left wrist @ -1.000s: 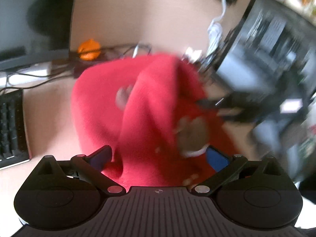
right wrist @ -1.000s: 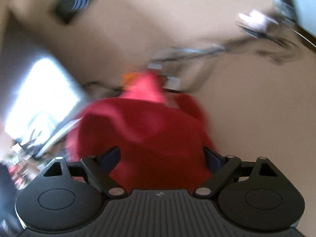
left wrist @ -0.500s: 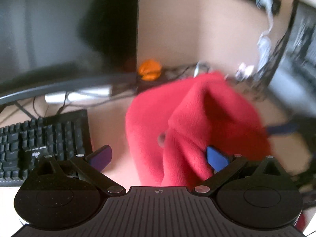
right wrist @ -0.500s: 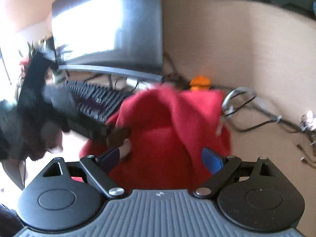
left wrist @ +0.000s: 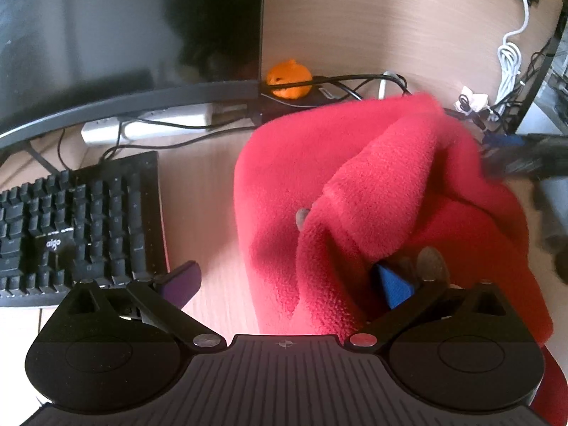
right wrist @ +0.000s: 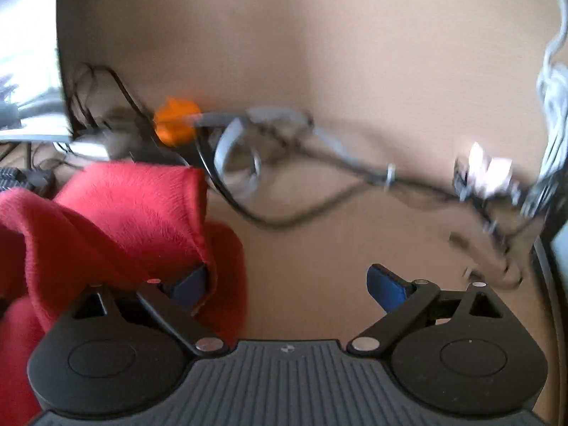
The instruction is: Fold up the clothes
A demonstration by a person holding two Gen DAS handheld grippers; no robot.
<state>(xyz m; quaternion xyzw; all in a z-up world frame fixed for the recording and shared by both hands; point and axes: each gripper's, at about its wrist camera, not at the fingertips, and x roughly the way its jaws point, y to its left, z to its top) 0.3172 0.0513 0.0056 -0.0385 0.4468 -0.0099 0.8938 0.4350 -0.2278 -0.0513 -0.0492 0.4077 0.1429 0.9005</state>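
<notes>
A pale wooden desk (left wrist: pixel 198 213) meets a beige wall (left wrist: pixel 372 17), with a dark monitor (left wrist: pixel 124 35) standing at the back.

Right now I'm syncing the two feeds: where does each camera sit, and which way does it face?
Left wrist: on the left gripper, looking forward over its open fingers at the red fleece garment, the keyboard and monitor at left.
Right wrist: on the right gripper, facing the desk and cables; fingers open, garment at left.
Shared: the garment and the orange figure.
</notes>
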